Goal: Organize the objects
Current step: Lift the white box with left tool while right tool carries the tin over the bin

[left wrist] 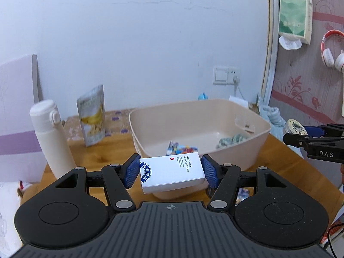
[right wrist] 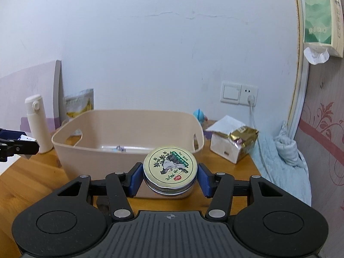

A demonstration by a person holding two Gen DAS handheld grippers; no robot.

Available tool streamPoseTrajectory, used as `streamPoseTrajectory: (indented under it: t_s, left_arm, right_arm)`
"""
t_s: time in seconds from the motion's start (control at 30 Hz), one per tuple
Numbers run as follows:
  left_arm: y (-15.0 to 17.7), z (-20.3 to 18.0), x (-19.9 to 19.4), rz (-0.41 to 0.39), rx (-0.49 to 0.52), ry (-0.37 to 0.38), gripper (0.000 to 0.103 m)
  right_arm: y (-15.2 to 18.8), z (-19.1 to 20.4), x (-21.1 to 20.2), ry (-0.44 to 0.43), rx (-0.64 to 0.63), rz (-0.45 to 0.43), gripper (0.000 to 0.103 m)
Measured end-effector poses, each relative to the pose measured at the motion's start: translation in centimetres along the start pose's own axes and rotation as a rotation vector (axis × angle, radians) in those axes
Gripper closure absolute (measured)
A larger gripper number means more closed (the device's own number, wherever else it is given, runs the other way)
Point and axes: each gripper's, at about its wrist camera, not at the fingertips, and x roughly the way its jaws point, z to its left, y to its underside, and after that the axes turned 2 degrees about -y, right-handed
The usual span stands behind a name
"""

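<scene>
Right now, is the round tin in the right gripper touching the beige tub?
Apart. The left wrist view shows the right gripper holding the round tin in the air beside the beige tub, with table and cloth visible in the gap between them.

Left wrist view: sits just behind the left gripper (left wrist: 171, 172), looking forward and slightly down along its fingers, low over the desk (left wrist: 103, 150).
Left view facing: toward the beige tub (left wrist: 193, 118) and the white wall behind it, close to the tub's near corner.
Right wrist view: sits just behind the right gripper (right wrist: 169, 177), also tilted slightly down, near the tub's long side.
Shared scene: tub, white bottle (left wrist: 50, 137), banana pouch (left wrist: 92, 116), wall socket (left wrist: 225, 75) and hanging tissue pack (left wrist: 294, 13).
Cross-sight: each view catches the other gripper at its edge, the right one at the left view's right border, the left one at the right view's left border.
</scene>
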Motion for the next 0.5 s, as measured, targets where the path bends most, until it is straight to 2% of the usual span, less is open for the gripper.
streamPoseTrajectory:
  t_s: [0.5]
  left_arm:
    - [-4.3,-0.3,3.3,-0.052,0.056,0.009,0.04]
  right_arm:
    - [-3.7,-0.5,1.8,0.01,0.002,-0.063,0.052]
